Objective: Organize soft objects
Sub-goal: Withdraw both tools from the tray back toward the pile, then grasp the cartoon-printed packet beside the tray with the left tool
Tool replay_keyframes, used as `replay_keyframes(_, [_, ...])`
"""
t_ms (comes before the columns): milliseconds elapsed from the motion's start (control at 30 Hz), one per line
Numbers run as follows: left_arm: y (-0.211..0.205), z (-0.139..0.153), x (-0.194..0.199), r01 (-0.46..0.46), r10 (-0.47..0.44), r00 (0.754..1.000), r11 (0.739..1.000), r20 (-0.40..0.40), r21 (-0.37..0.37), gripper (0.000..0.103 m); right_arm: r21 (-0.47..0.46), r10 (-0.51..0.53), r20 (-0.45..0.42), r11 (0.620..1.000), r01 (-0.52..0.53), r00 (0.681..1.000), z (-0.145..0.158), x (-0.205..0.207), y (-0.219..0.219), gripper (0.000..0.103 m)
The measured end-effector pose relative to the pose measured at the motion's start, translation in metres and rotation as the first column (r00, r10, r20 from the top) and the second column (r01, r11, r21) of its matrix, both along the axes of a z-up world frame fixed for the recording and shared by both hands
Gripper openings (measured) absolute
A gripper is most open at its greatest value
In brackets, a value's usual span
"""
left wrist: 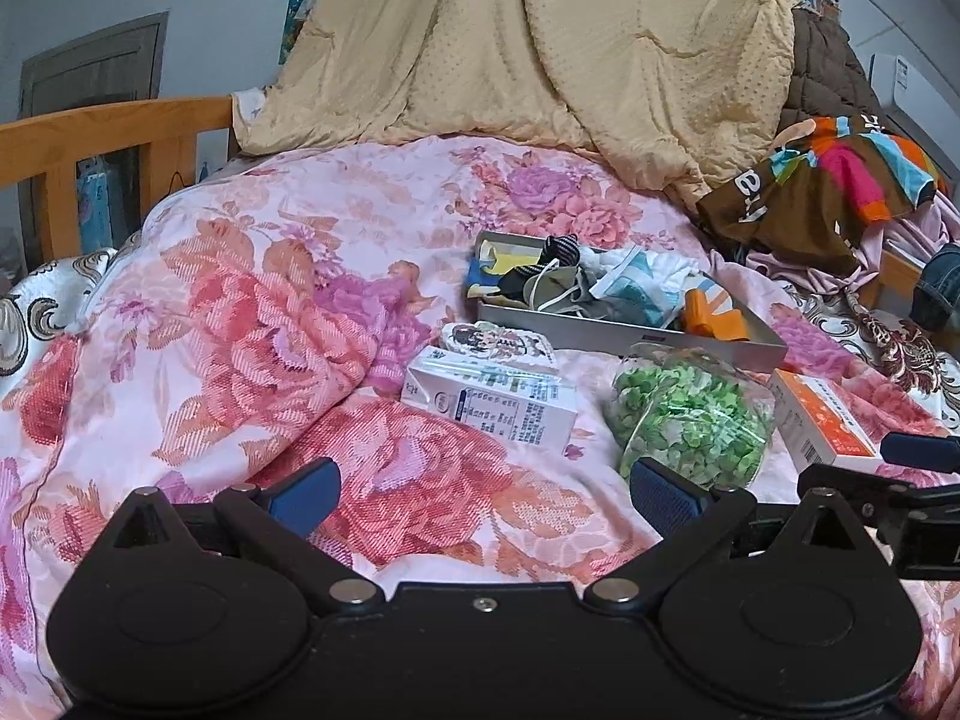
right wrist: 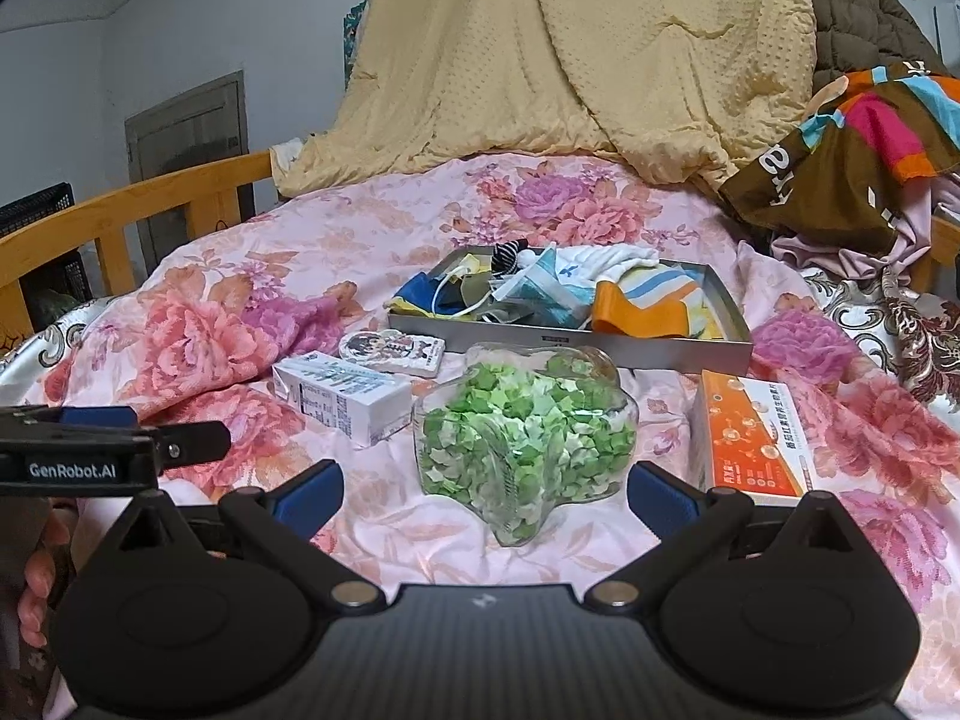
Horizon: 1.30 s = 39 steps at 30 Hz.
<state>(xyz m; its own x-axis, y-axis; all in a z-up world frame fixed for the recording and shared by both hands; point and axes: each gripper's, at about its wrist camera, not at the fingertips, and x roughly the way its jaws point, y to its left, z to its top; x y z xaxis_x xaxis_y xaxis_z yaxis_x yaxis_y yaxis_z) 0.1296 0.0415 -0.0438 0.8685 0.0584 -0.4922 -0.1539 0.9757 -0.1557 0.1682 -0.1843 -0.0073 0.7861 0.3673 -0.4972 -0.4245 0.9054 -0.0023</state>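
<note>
A grey metal tray (left wrist: 636,341) (right wrist: 576,349) sits on the floral bedspread and holds several soft items: masks, striped socks, cloths and an orange piece (right wrist: 636,312). My left gripper (left wrist: 483,495) is open and empty, low over the bedspread in front of a white milk carton (left wrist: 498,405). My right gripper (right wrist: 483,495) is open and empty, just in front of a clear star-shaped jar of green paper stars (right wrist: 528,438) (left wrist: 690,414). The left gripper also shows at the left edge of the right wrist view (right wrist: 144,441).
An orange and white box (right wrist: 750,438) (left wrist: 822,414) lies right of the jar. A small printed pouch (right wrist: 393,353) lies behind the carton (right wrist: 342,396). A yellow blanket (right wrist: 576,60) hangs at the back. Colourful clothes (right wrist: 852,162) pile at right. A wooden bed rail (left wrist: 108,138) runs at left.
</note>
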Motion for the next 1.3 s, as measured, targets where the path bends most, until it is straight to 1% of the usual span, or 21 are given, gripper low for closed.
replay_keyframes(200, [0.001,-0.001,0.002,-0.016,0.016,1.0,1.0,-0.014,0.003,0.102,0.008,0.02,0.013,1.0,-0.02,1.0,0.002,0.0,0.003,0.103])
replay_keyframes(500, [-0.01,0.008,0.003,-0.036,0.036,0.999,0.999,-0.03,0.018,0.102,0.061,0.027,0.017,0.998,-0.028,0.999,0.006,0.002,-0.003,0.103])
replay_keyframes(633, [-0.013,0.011,0.003,-0.062,0.062,0.997,0.998,-0.036,0.0,0.102,0.076,0.025,0.016,0.997,-0.026,1.0,0.009,0.005,-0.005,0.103])
replay_keyframes(767, [-0.012,0.016,0.01,-0.092,0.091,0.995,0.995,-0.049,-0.024,0.102,0.065,0.02,0.025,0.998,-0.021,0.999,0.008,0.009,-0.007,0.103])
replay_keyframes(900, [-0.009,0.023,0.025,-0.083,0.081,0.995,0.996,-0.056,-0.037,0.102,0.079,0.016,0.017,0.997,-0.017,1.0,0.007,0.016,-0.007,0.103])
replay_keyframes(1067, [-0.003,0.021,0.037,-0.104,0.101,0.994,0.992,-0.051,-0.067,0.102,0.05,0.039,0.023,0.998,-0.04,0.999,0.004,0.022,0.0,0.103])
replay_keyframes(1200, [0.002,0.015,0.041,-0.062,0.061,0.998,0.998,-0.033,-0.028,0.102,0.032,0.054,0.059,0.998,-0.056,0.997,0.009,0.028,0.011,0.103])
replay_keyframes(1300, [0.015,0.011,0.047,-0.058,0.057,0.998,0.997,-0.028,-0.041,0.102,0.024,0.063,0.08,0.998,-0.065,0.995,0.01,0.034,0.016,0.103])
